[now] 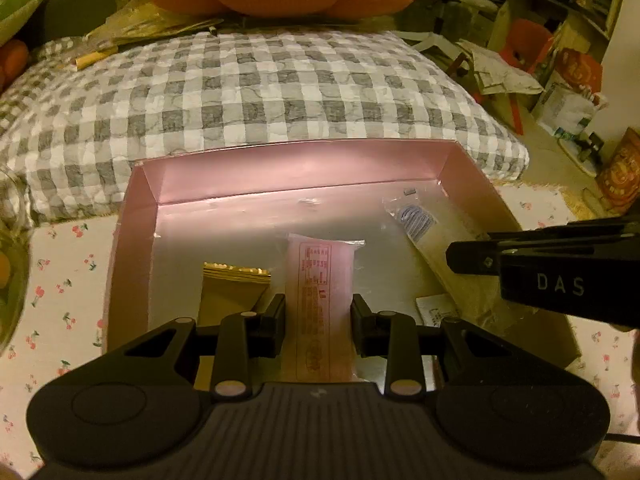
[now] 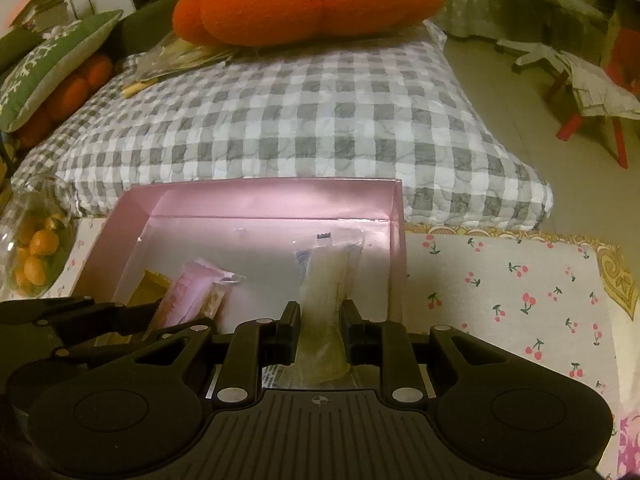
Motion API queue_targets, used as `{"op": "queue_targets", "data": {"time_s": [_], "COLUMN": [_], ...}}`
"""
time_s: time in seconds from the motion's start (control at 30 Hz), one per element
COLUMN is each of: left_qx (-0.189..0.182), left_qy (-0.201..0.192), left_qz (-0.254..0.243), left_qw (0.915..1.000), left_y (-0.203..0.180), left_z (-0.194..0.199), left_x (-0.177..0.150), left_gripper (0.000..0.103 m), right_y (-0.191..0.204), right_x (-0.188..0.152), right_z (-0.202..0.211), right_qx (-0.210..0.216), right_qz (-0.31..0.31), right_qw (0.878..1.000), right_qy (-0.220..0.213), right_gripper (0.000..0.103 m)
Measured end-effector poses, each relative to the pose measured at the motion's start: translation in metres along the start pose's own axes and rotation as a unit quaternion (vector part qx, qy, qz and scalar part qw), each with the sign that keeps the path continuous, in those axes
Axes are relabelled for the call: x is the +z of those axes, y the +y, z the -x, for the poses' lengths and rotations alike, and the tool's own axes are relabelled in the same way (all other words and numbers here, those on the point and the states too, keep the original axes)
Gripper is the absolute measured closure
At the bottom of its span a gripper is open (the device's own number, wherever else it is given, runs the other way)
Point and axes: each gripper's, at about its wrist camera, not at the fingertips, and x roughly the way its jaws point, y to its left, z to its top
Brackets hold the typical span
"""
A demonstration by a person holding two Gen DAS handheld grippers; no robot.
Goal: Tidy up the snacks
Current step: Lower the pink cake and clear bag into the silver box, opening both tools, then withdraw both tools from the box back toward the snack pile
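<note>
Pink card forms the open box, which sits on a counter covered with a cherry-print cloth, its far wall against a grey-and-white checked cushion. At the far left, only the right wrist view shows a clear bowl of small oranges just beside the box, and a green pillow farther back. Inside the box, near its left wall, lies a gold packet. Just right of it is a pink snack packet with red print; the left claw is clamped on this packet's near end, a finger pressing each side. The right wrist view shows the same pink packet tilted, with the left claw's dark arm crossing the lower left corner. Farther right in the box lies a pale, clear-wrapped snack pack, reaching toward the far right corner. The right claw is closed on its near end. The left wrist view shows this pack from the side, with a purple-striped piece at its far tip. An orange plush rests on the cushion's far edge.
</note>
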Motion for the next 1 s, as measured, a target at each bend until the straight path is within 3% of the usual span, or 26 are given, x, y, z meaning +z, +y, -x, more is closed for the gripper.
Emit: {"op": "queue_targets", "data": {"time_s": [0.1, 0.23, 0.4, 0.6, 1.0], "left_qx": [0.009, 0.0, -0.001, -0.002, -0.012], "left_qy": [-0.002, -0.006, -0.017, -0.029, -0.049], "left_qz": [-0.019, -0.009, -0.006, -0.012, -0.021], "left_qw": [0.9998, 0.9999, 0.9998, 0.9995, 0.9985], "left_y": [-0.007, -0.005, -0.006, -0.009, -0.019], "left_z": [0.0, 0.004, 0.013, 0.033, 0.081], "left_x": [-0.001, -0.003, -0.003, -0.004, -0.019], "left_gripper": [0.069, 0.05, 0.038, 0.029, 0.011], "right_y": [0.002, 0.0, -0.002, -0.004, -0.003], "right_x": [0.0, 0.001, 0.001, -0.001, -0.019], "right_z": [0.002, 0.008, 0.025, 0.049, 0.1], "right_qx": [-0.001, 0.004, 0.004, 0.002, -0.007], "right_qz": [0.005, -0.005, -0.01, -0.013, -0.012], "right_qw": [1.0, 1.0, 1.0, 1.0, 0.999], "right_qy": [-0.001, -0.001, -0.014, -0.029, -0.046], "right_gripper": [0.078, 0.077, 0.061, 0.043, 0.022]}}
